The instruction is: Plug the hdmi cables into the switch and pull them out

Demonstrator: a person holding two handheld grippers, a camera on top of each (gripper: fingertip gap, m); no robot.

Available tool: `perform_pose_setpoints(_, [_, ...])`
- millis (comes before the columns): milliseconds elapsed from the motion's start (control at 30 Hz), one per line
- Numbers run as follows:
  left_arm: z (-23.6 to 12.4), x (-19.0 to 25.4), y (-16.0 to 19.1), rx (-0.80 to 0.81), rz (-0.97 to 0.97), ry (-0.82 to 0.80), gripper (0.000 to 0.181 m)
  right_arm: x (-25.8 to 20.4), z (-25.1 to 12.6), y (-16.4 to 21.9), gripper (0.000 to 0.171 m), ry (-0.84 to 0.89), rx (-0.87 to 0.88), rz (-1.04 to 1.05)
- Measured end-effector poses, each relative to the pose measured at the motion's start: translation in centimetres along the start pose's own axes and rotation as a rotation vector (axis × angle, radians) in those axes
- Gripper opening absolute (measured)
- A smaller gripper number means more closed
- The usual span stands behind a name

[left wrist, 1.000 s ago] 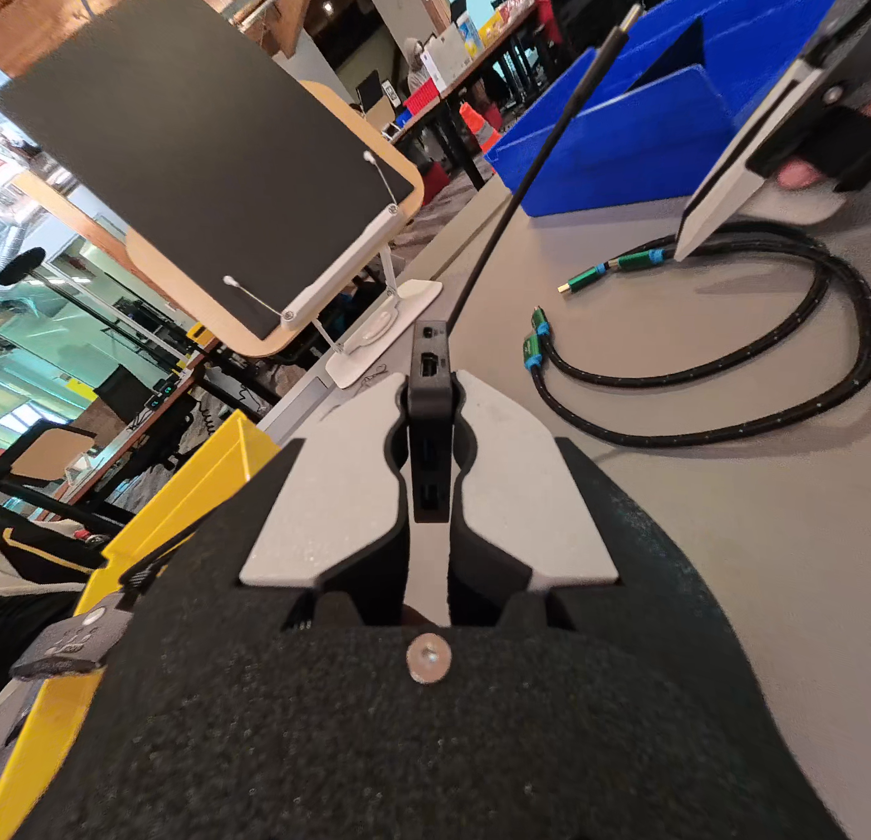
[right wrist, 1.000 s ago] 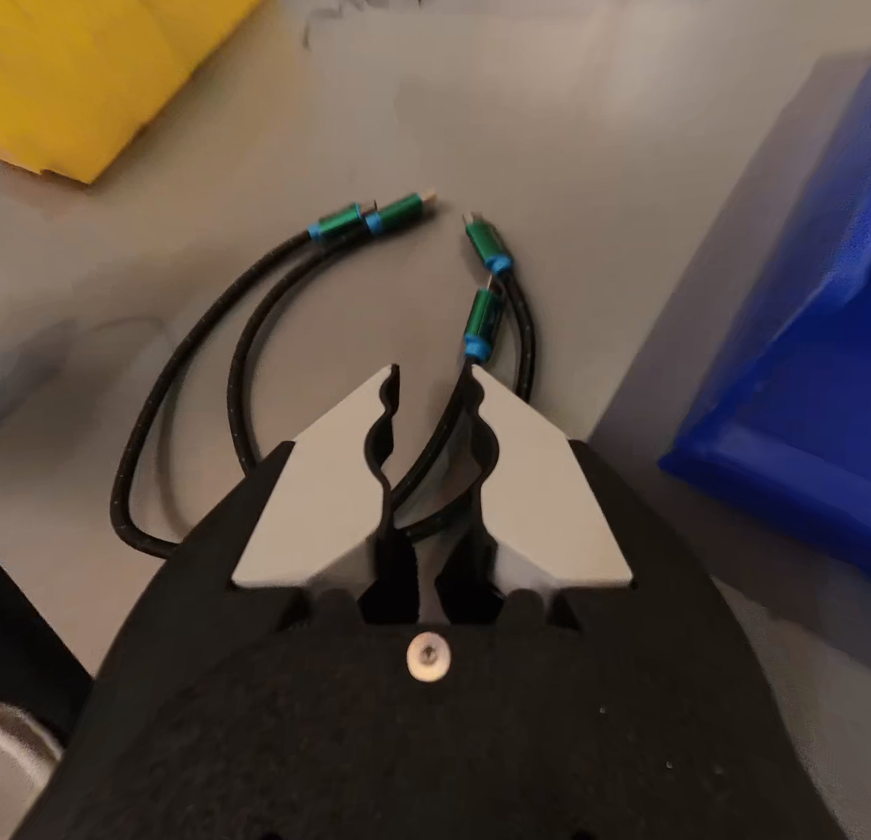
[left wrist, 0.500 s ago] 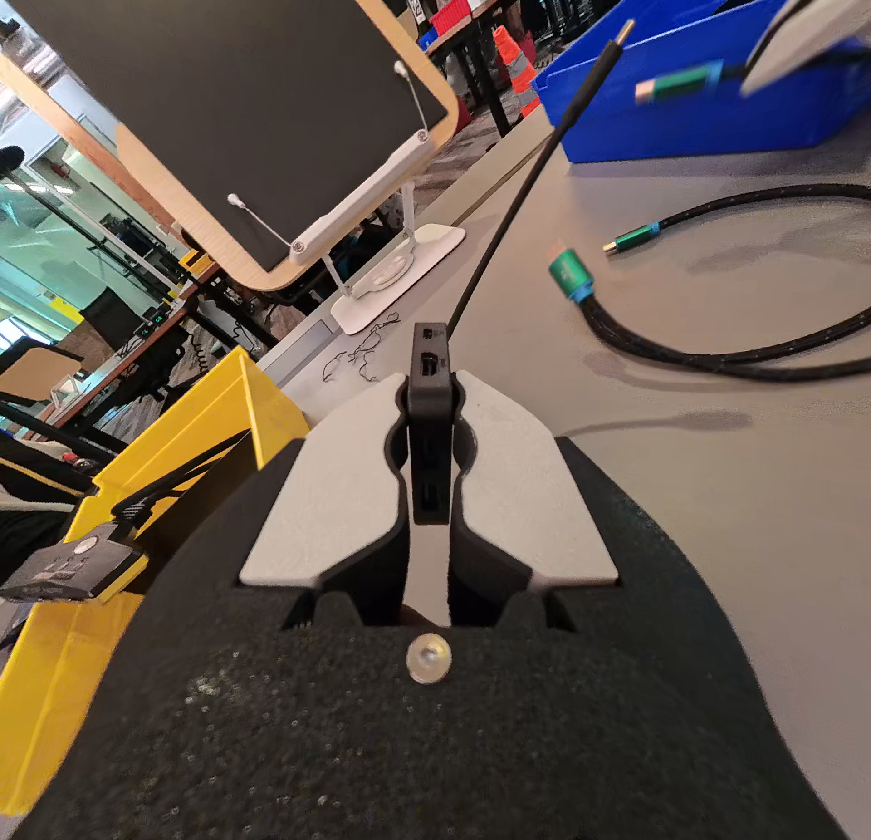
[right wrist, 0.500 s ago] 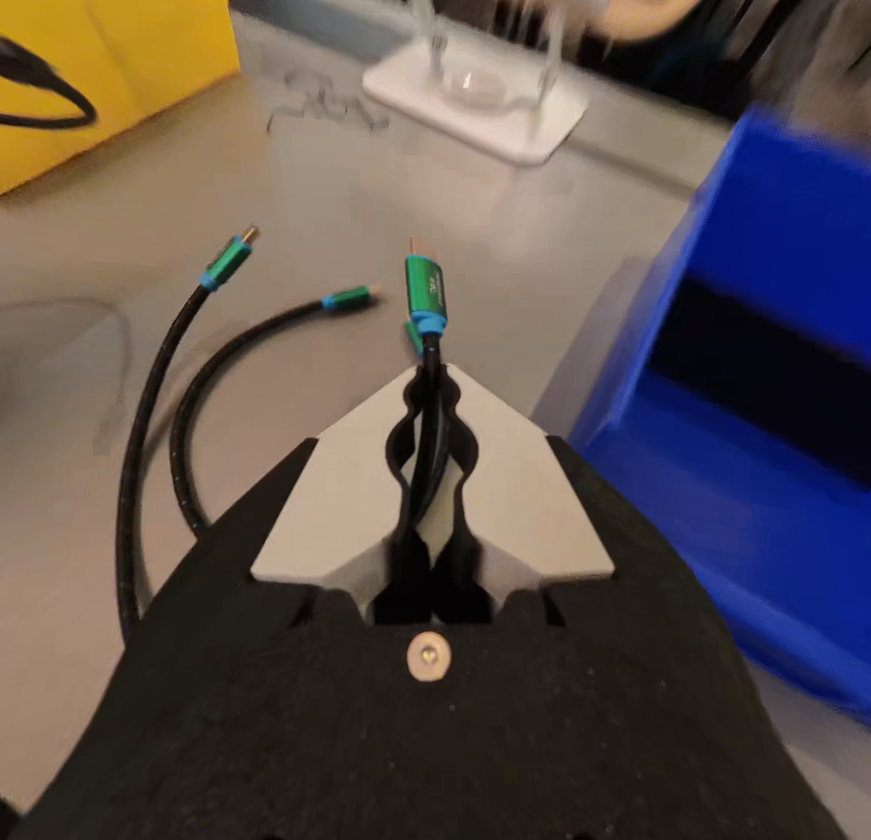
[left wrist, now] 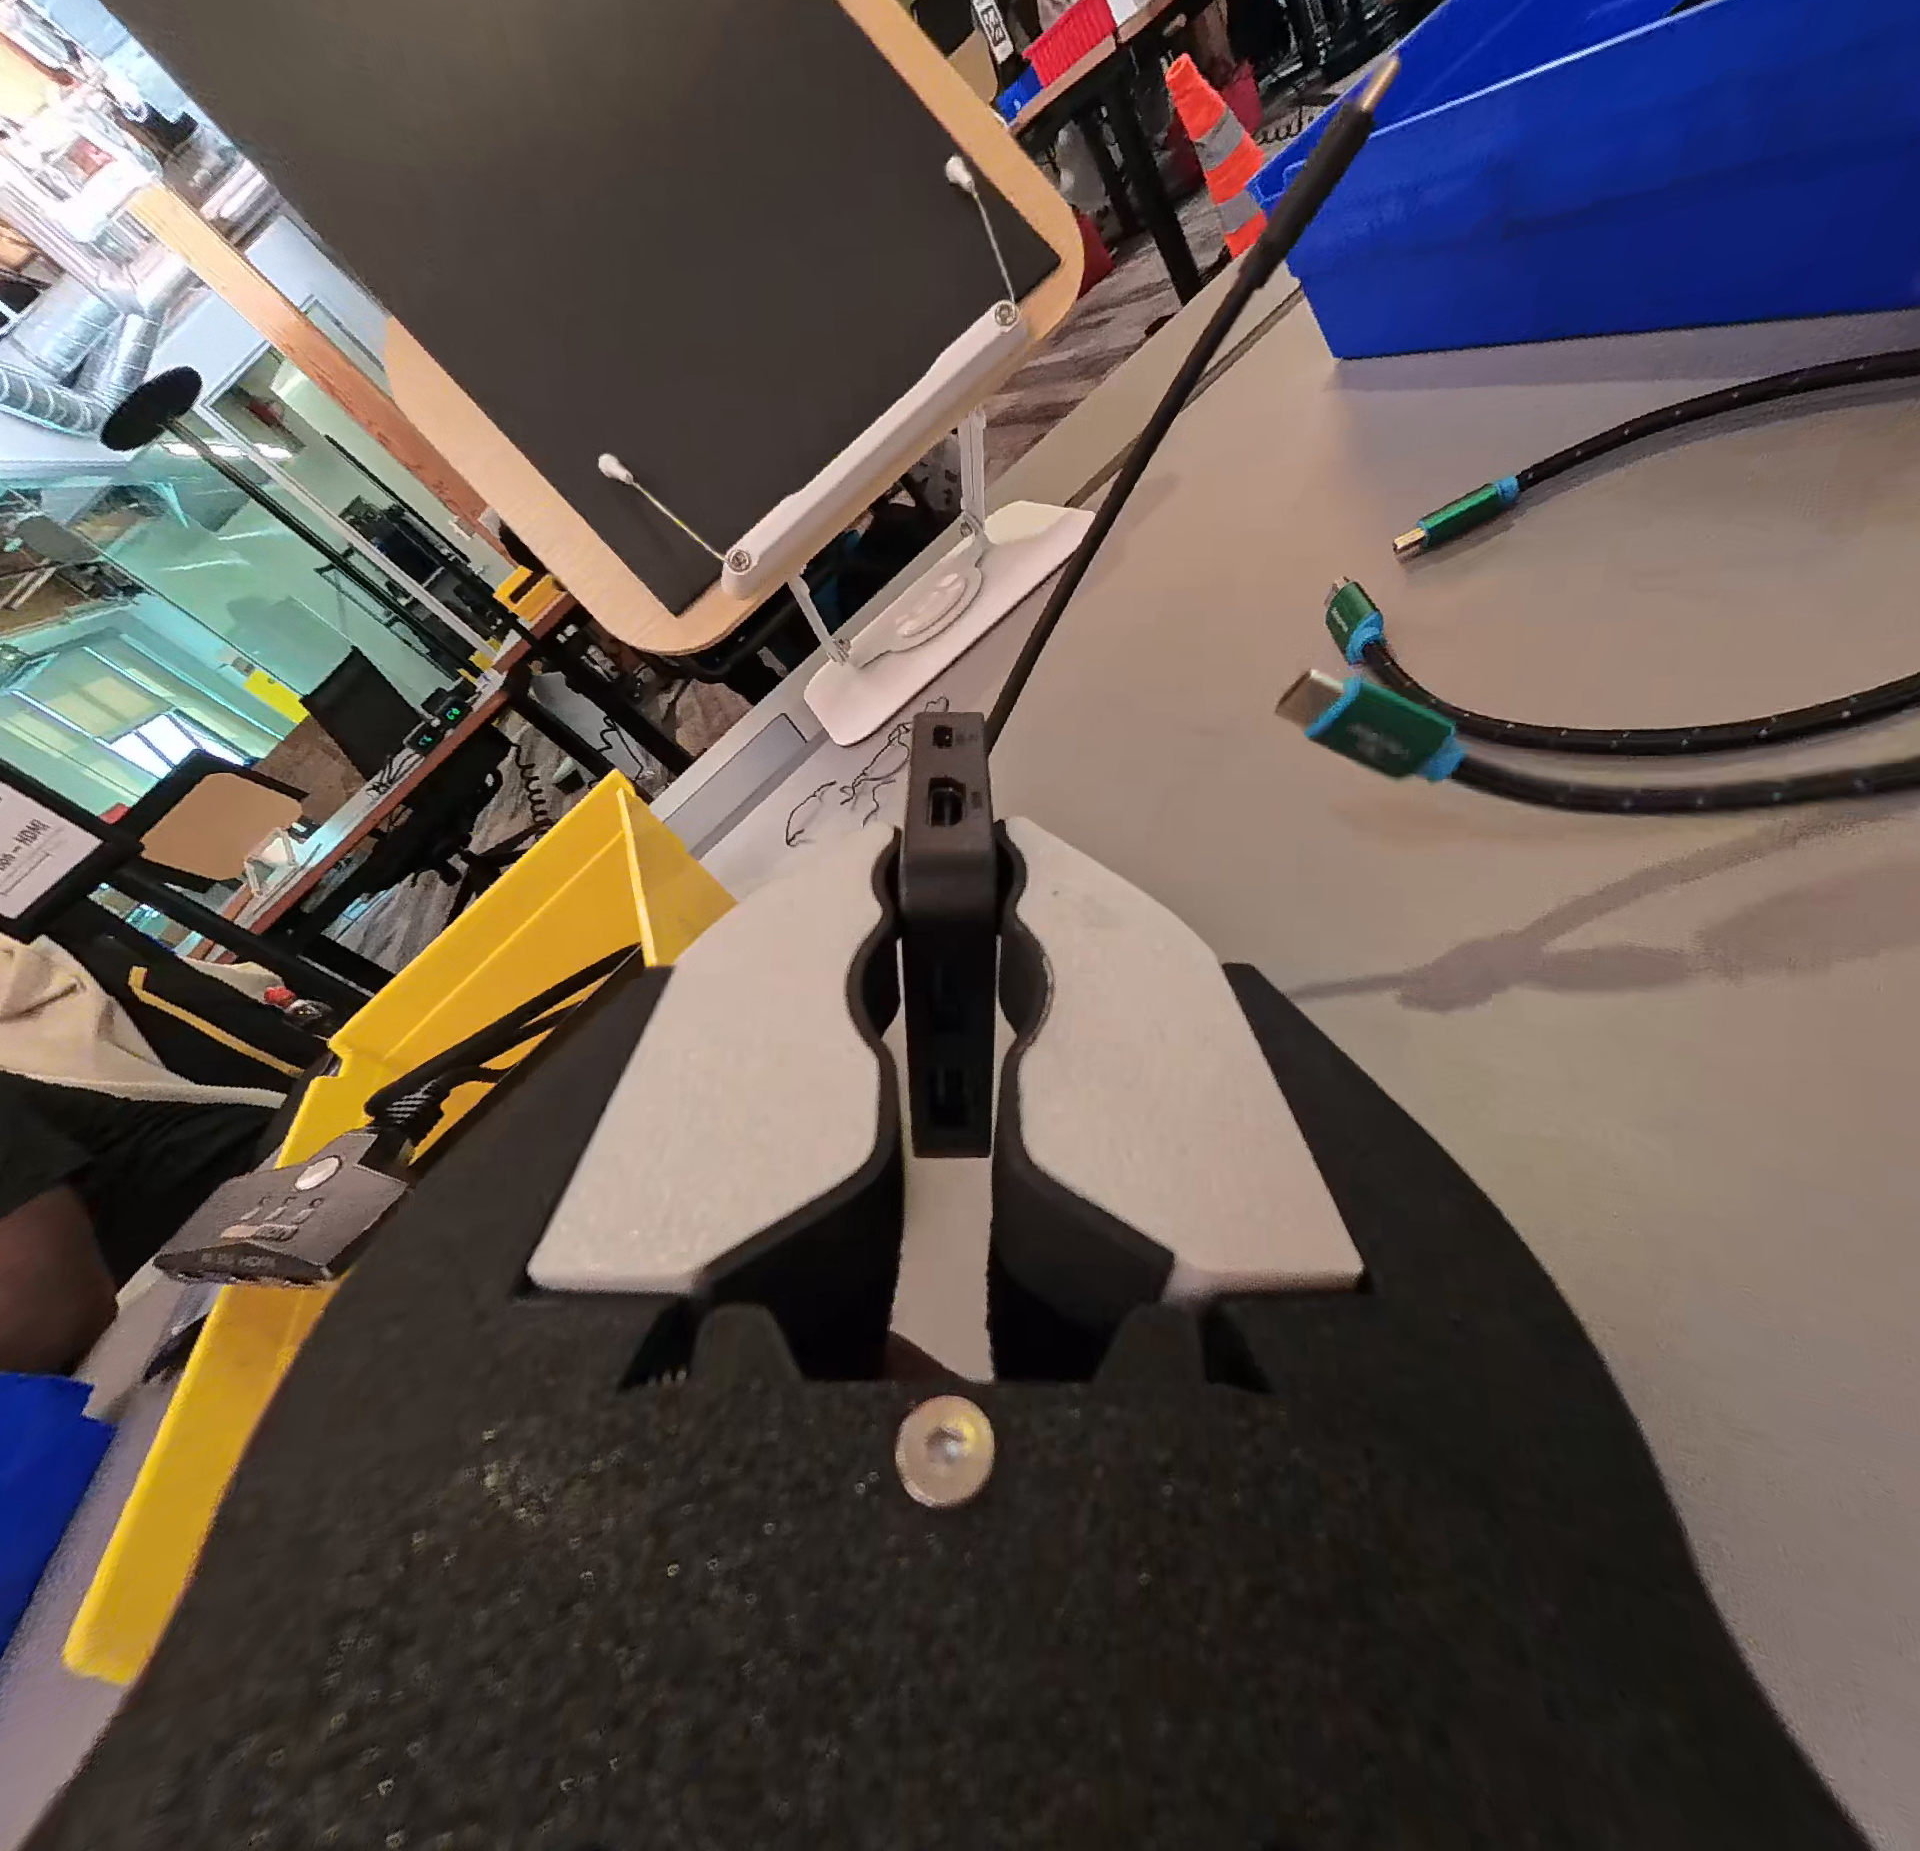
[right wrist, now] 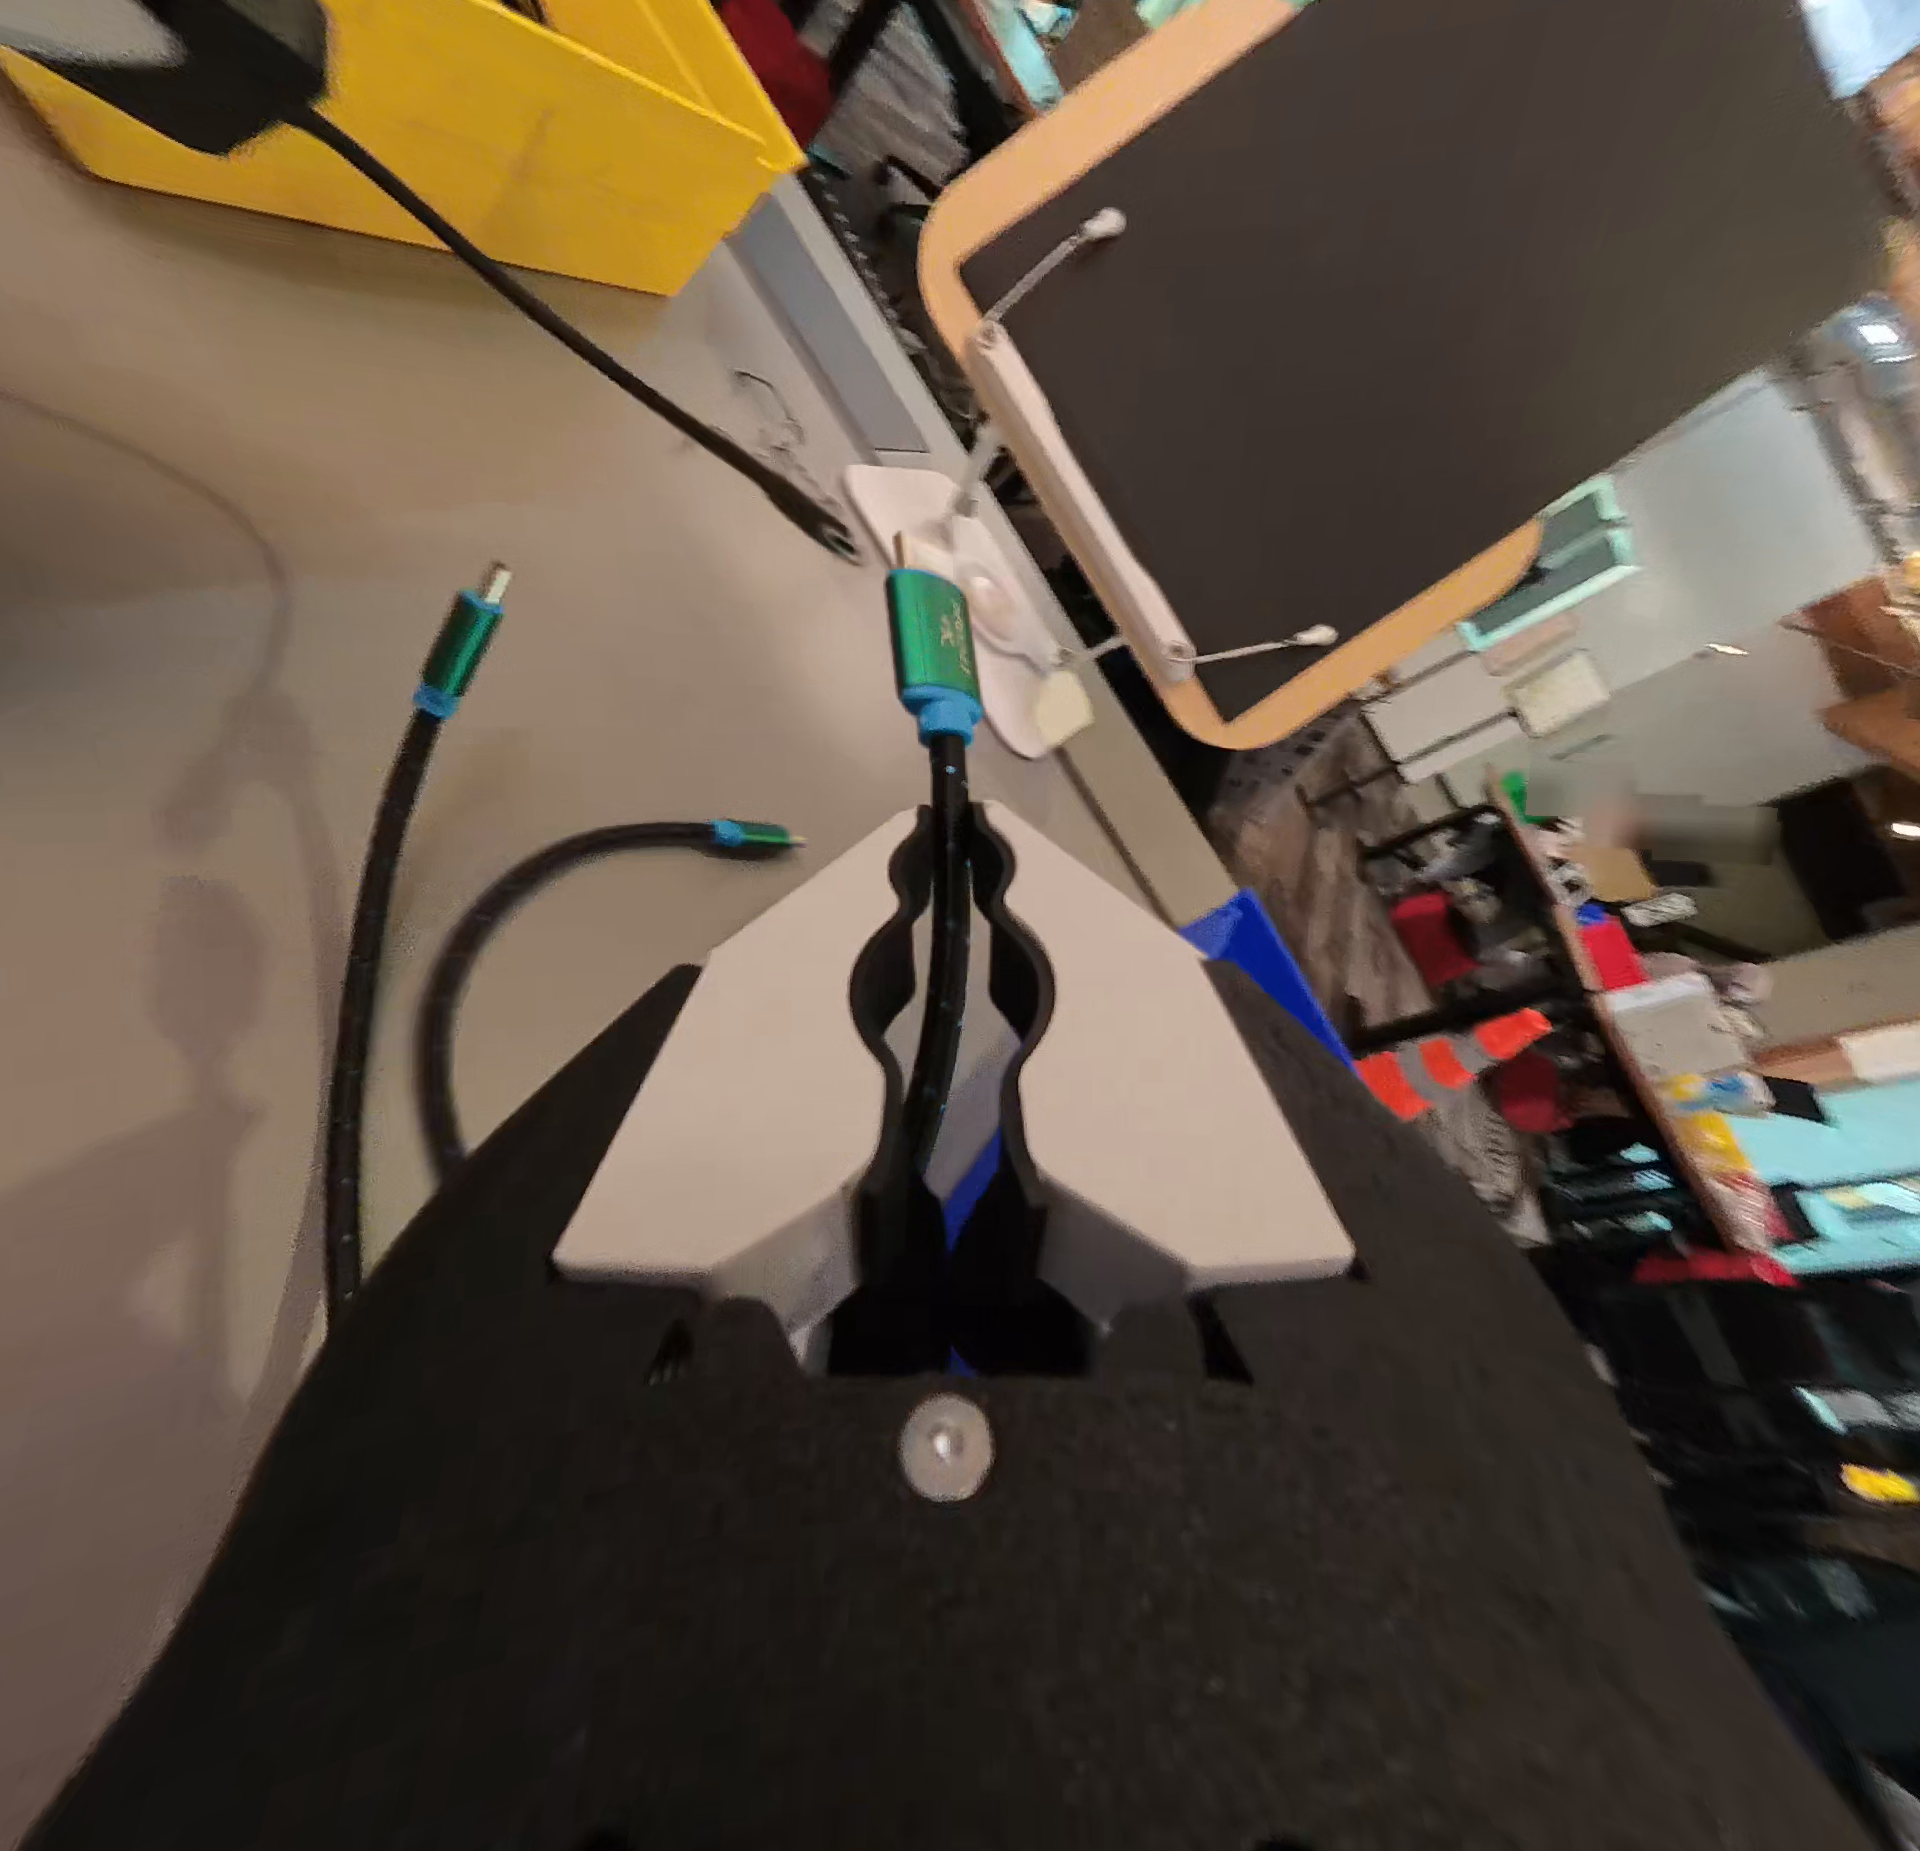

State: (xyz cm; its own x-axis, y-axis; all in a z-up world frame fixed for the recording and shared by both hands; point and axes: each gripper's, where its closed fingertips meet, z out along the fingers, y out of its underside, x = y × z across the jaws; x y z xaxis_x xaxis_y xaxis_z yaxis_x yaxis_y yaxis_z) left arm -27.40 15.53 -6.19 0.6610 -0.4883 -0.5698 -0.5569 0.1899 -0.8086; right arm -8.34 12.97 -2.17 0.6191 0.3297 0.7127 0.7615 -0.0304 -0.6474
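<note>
Between the closed jaws of the left gripper (left wrist: 945,845) sat the black switch (left wrist: 943,928), held edge-on above the grey table (left wrist: 1558,1126), its long axis running forward along the fingers and its ports facing up. A thin black lead (left wrist: 1174,419) rose from its far end. The right gripper (right wrist: 948,825) was clamped on a braided black HDMI cable (right wrist: 940,970), whose green plug (right wrist: 928,643) pointed forward, away from the fingers. Two other green-plugged ends (right wrist: 457,648) lay on the table near a yellow bin (right wrist: 540,128).

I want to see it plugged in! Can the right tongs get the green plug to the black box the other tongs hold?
Probably yes. The right tongs are shut on the cable just behind the green plug, and the left tongs hold the black box up with its ports uncovered. Nothing shows between them.
</note>
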Motion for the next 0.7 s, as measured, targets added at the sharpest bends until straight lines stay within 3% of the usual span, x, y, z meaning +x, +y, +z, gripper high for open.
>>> perform_pose_setpoints(233, [0.1,1.2,-2.1,0.062,0.191,-0.033,0.013,-5.5,-2.5,-4.7,0.005,-0.358,0.05,0.037])
perform_pose_setpoints(500, [-0.1,4.0,-5.0,0.099,0.542,-0.07,0.013,-8.8,-2.7,-5.3,0.006,-0.417,-0.001,-0.096])
perform_pose_setpoints(700, [0.1,4.5,-4.5,0.051,0.617,-0.082,0.013,-8.5,-2.6,-5.0,0.006,-0.405,-0.02,-0.079])
